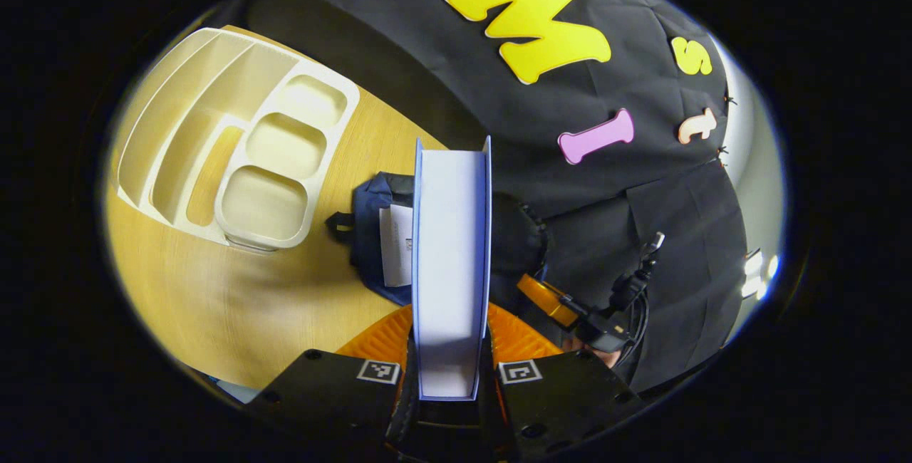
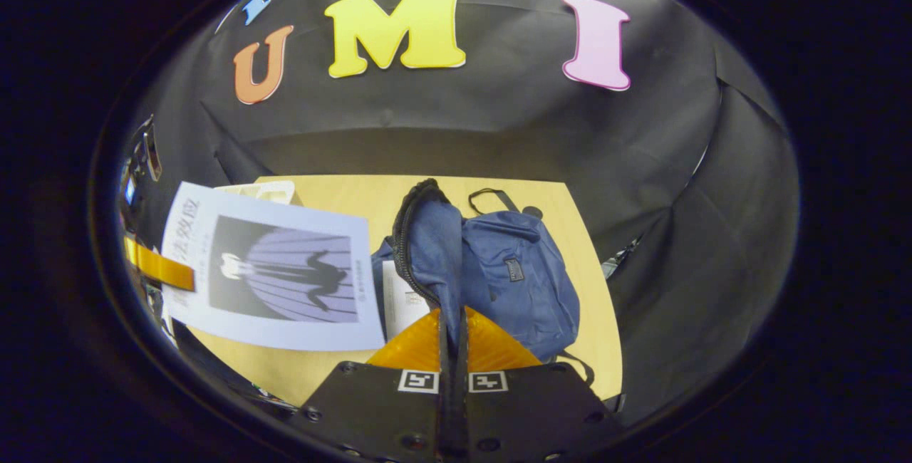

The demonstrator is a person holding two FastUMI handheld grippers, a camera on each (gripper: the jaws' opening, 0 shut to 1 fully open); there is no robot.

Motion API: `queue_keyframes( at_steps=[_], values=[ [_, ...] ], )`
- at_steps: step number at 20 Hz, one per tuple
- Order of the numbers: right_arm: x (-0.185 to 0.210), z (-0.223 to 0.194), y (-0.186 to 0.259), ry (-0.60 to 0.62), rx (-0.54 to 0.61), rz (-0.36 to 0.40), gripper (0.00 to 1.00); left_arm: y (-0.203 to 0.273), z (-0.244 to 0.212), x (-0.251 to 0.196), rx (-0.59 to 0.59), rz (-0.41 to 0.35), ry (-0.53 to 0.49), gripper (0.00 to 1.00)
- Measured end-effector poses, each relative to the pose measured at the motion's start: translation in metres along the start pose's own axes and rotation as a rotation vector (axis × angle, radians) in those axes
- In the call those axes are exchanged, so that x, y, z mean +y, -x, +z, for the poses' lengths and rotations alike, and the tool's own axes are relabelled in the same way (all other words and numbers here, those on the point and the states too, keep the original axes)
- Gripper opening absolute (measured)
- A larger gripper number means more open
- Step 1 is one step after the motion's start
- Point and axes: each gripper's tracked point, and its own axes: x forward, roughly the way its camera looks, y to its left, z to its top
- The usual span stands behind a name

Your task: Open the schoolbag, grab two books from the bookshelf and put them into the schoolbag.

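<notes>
Two grips: your left gripper clamps a stiff, light book by its edge; your right gripper pinches the schoolbag's limp flap.

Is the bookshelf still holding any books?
No, every slot of the bookshelf in the left gripper view is bare.

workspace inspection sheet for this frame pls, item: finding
Surface: wooden table, bare around the items.
Job's things: blue schoolbag open, one book already inside; second book held above it; white bookshelf with no books left in it.
Clutter: nothing seen.
Grippers: left gripper shut on second book; right gripper shut on the bag's opening flap.
Cables: black cables on the right gripper.
Surroundings: black cloth wall.
</notes>
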Motion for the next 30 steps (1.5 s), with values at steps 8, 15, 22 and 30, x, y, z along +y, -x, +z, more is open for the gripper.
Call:
queue_keyframes(
  at_steps=[8, 15, 22, 30],
  values=[
    [-0.006, 0.010, 0.005, -0.004, -0.007, 0.019, 0.01, -0.084, -0.018, 0.006, 0.035, -0.017, -0.023, 0.36],
    [-0.006, 0.015, 0.011, 0.001, -0.018, 0.021, 0.01, -0.146, -0.022, 0.008, 0.080, -0.078, 0.041, 0.36],
    [0.000, 0.027, 0.022, 0.009, -0.052, 0.027, 0.01, -0.197, -0.021, 0.000, 0.090, -0.152, 0.088, 0.36],
    [0.007, 0.031, 0.024, 0.018, -0.058, 0.047, 0.01, -0.231, -0.018, 0.003, 0.132, -0.218, 0.210, 0.37]
  ],
)
